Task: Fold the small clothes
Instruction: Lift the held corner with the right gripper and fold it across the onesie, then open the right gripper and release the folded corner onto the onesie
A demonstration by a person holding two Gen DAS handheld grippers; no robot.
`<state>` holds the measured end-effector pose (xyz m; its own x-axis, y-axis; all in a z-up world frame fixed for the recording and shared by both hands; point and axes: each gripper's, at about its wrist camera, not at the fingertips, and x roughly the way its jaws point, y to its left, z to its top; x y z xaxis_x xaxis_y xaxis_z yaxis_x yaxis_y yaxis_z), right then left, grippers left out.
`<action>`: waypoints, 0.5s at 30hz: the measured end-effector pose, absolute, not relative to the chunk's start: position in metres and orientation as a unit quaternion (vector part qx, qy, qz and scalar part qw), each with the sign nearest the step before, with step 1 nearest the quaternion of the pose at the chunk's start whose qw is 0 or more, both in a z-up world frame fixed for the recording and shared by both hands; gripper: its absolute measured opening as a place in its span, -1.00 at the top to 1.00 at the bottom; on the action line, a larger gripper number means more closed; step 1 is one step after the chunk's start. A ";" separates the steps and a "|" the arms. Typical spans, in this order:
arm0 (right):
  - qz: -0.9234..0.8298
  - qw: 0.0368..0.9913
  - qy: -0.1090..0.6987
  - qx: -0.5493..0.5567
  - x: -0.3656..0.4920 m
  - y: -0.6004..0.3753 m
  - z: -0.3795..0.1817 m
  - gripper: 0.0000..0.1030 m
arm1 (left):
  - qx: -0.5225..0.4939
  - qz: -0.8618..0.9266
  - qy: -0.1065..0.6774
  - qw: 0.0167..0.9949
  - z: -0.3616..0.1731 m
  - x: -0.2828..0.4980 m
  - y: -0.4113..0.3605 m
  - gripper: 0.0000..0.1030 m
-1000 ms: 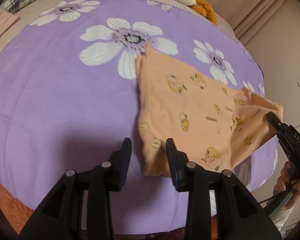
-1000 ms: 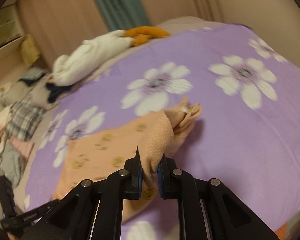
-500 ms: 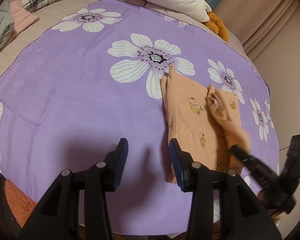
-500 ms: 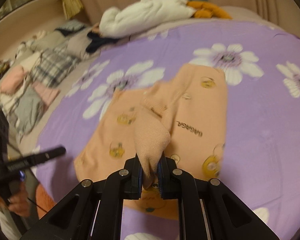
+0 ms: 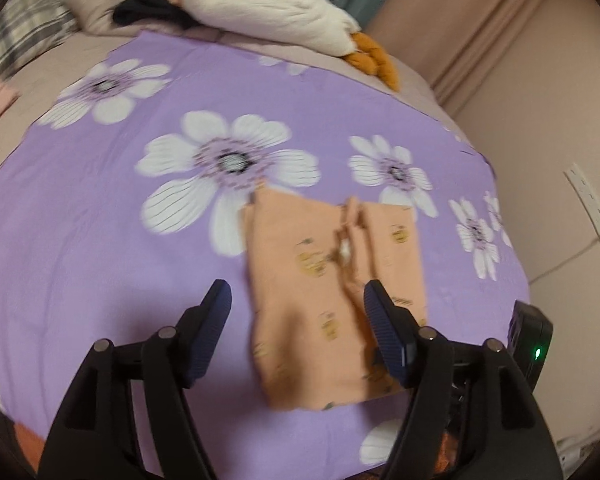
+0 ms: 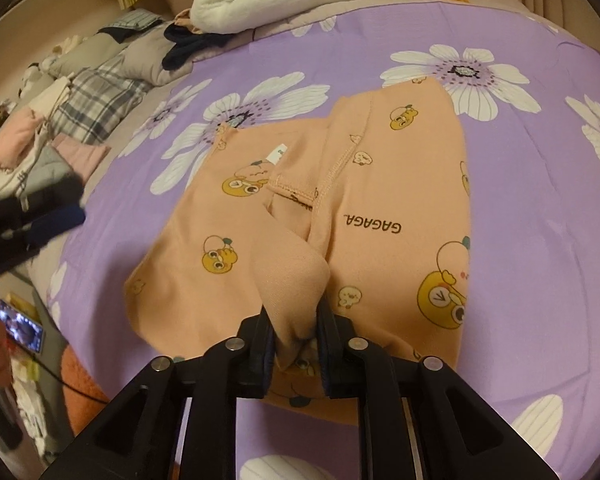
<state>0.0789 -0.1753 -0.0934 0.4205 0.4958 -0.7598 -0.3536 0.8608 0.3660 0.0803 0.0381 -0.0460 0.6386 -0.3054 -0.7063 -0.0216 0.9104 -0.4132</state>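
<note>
Since 1 second ago the orange garment (image 6: 384, 216) has gone from hanging off the right gripper (image 6: 296, 332) to lying folded on the purple flowered sheet (image 6: 540, 200), and both sets of jaws have just been opening. At far left of the right wrist view, a heap of other clothes (image 6: 60, 120) sits on the bed, with the blurred left gripper (image 6: 40, 216) below it at the left edge. Toward the middle, the garment lies in the centre of the frame, printed with yellow ducks and the word GAGAGA, its 2 flaps meeting along a stitched seam. At lower centre the right gripper's jaws stand slightly apart with a bunched fold of the garment between them; the cloth fills the gap and touches both pads. In the left wrist view the left gripper (image 5: 296, 320) hovers over the garment's near edge at lower centre, jaws wide apart, empty. A white bundle (image 5: 268, 12) lies at the top.
</note>
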 end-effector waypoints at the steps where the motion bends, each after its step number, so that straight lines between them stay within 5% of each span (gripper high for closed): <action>1: 0.253 0.840 0.474 0.076 0.077 -0.177 -0.092 0.51 | -0.193 -0.087 0.418 0.883 -0.045 0.084 0.035 -0.41; 3: 0.252 0.841 0.472 0.078 0.075 -0.182 -0.090 0.25 | -0.185 -0.109 0.424 0.880 -0.044 0.098 0.026 -0.50; 7: 0.253 0.843 0.464 0.100 0.069 -0.198 -0.082 0.17 | -0.190 -0.149 0.444 0.863 -0.052 0.127 0.010 -0.52; 10: 0.235 0.852 0.453 0.117 0.064 -0.216 -0.075 -0.19 | -0.191 -0.180 0.464 0.846 -0.064 0.147 -0.006 -0.53; 15: 0.189 0.864 0.446 0.138 0.058 -0.249 -0.073 -0.22 | -0.184 -0.193 0.503 0.822 -0.092 0.175 -0.027 -0.53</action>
<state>0.0583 -0.2488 -0.0729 0.5317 0.4487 -0.7183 -0.2030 0.8909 0.4062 0.1747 -0.0265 -0.0922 0.4200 -0.5032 -0.7552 0.1329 0.8573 -0.4973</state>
